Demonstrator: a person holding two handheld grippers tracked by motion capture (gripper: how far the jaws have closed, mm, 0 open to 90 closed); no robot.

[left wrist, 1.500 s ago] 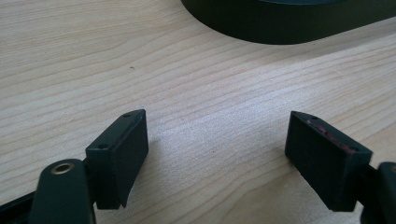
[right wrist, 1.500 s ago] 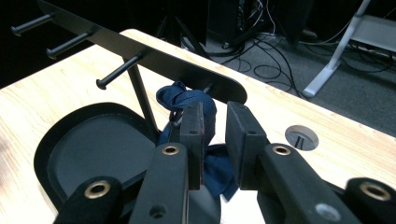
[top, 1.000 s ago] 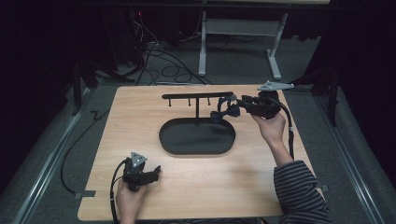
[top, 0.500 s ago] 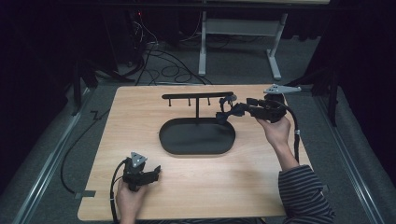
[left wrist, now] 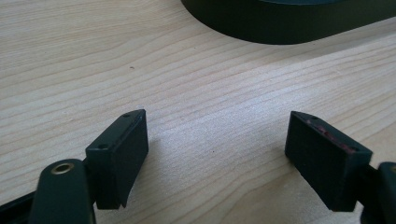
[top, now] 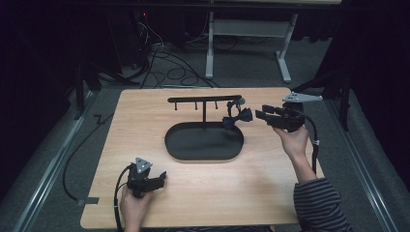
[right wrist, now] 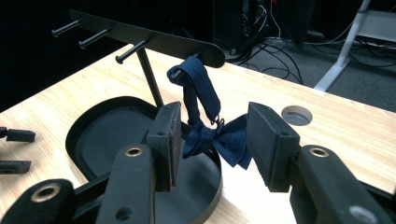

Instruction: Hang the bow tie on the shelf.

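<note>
Left claw (top: 159,178), at 7 o'clock on the surface (top: 203,203), rests spread and empty, its pads clear of the wood. At centre stands a black hanger stand (top: 204,99) rising from an oval tray (top: 203,141). A navy bow tie (right wrist: 219,140) hangs by its strap from the peg at the bar's right end, at about 2 o'clock, dangling over the tray's right rim. Right claw (right wrist: 215,140), farthest right, has just been opening; its jaws stand wide on either side of the bow tie, and neither pad appears to press the fabric.

Risks, as judged: the strap loop sits shallow on a short peg, so a pad brushing the cloth during withdrawal could drag it off into the tray; a snagged strap could also tip the light stand.
</note>
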